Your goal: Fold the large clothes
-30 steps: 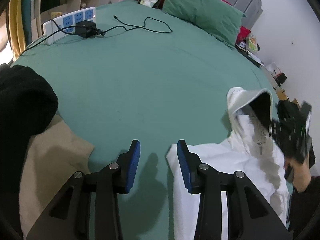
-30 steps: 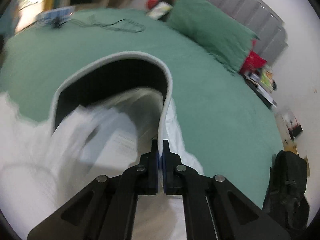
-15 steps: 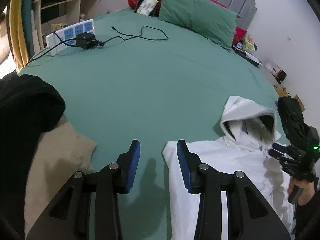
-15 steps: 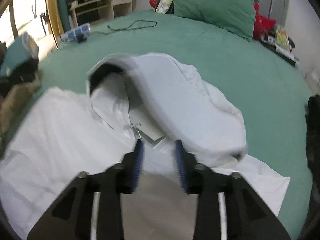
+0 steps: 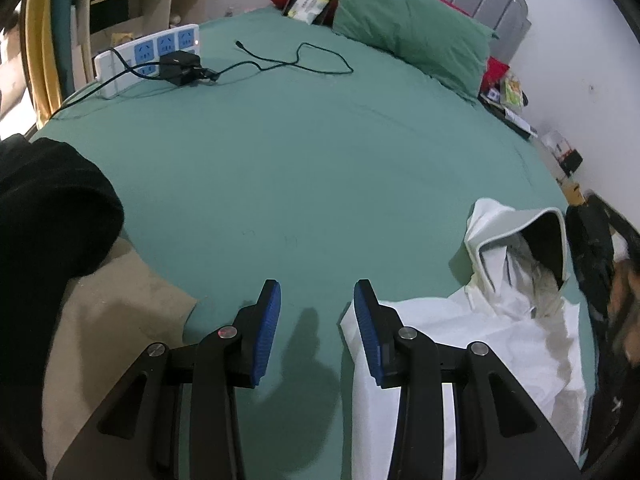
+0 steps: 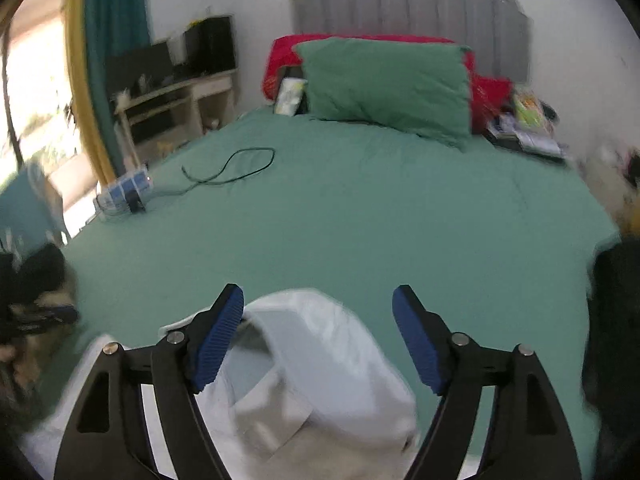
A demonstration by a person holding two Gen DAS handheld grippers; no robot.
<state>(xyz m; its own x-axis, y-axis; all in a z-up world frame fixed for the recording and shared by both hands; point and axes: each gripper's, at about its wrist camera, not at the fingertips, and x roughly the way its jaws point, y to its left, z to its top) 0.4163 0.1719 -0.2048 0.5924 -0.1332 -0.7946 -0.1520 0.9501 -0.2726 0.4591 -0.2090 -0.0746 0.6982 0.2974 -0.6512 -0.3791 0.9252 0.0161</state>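
Observation:
A white hooded garment (image 5: 500, 332) lies on the green bed (image 5: 304, 168) at the lower right of the left wrist view, its hood standing open toward the right. My left gripper (image 5: 316, 320) is open and empty, its right finger over the garment's left edge. In the right wrist view the hood (image 6: 320, 368) lies between and below the fingers of my right gripper (image 6: 320, 336), which is wide open and empty above it. The hand holding the right gripper (image 5: 612, 280) shows blurred at the right edge of the left wrist view.
A black garment (image 5: 44, 216) and a beige one (image 5: 116, 308) lie at the bed's left. A power strip with charger (image 5: 152, 56) and black cable (image 5: 296, 60) lie at the far left. A green pillow (image 5: 408, 28) is at the headboard. A dark bag (image 6: 612, 320) is on the right.
My right gripper let go of the hood's edge, opened wide and tilted up to look across the bed. The hood dropped back onto the bed. My left gripper stayed open in place.

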